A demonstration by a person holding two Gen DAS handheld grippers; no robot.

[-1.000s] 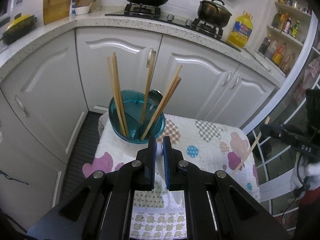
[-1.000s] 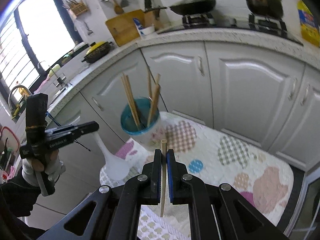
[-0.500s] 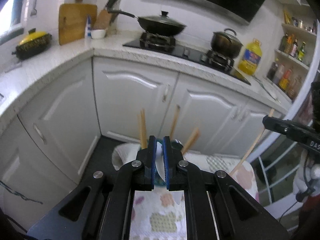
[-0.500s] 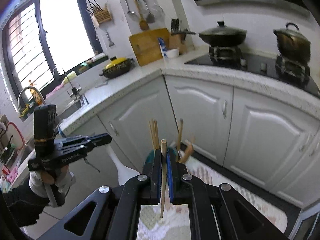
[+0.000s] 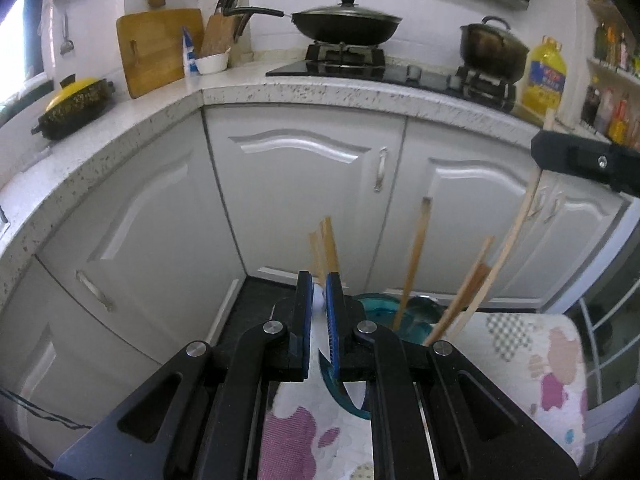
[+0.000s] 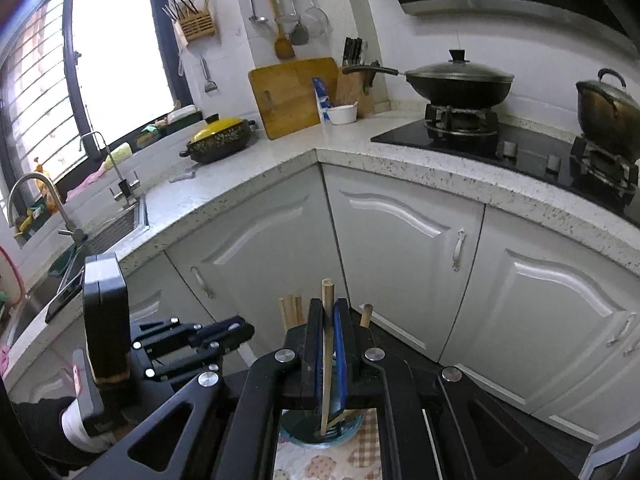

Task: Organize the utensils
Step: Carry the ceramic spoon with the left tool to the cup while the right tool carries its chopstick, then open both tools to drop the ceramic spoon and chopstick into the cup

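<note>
My left gripper (image 5: 319, 280) is shut on a white spoon (image 5: 318, 300), of which only a sliver shows between the blue pads. My right gripper (image 6: 329, 304) is shut on a wooden chopstick (image 6: 326, 360) that stands nearly upright through its jaws. Below and just beyond both grippers stands a teal holder (image 5: 380, 308) with several wooden chopsticks (image 5: 414, 264) leaning in it; its base shows under my right gripper as the holder (image 6: 320, 436). In the left wrist view the right gripper (image 5: 538, 150) comes in from the right with its chopstick (image 5: 516, 232) slanting down towards the holder.
The holder rests on a small table with a patterned cloth (image 5: 520, 360). White cabinet doors (image 5: 304, 184) and a speckled counter (image 5: 312, 92) close the corner behind it. A gloved hand holds the left gripper (image 6: 240, 326) at the left of the right wrist view.
Both views have swung upward, so the holder and table have dropped low in the frames and the counter has filled the top. The right gripper has risen with its chopstick. Both grips are unchanged.
</note>
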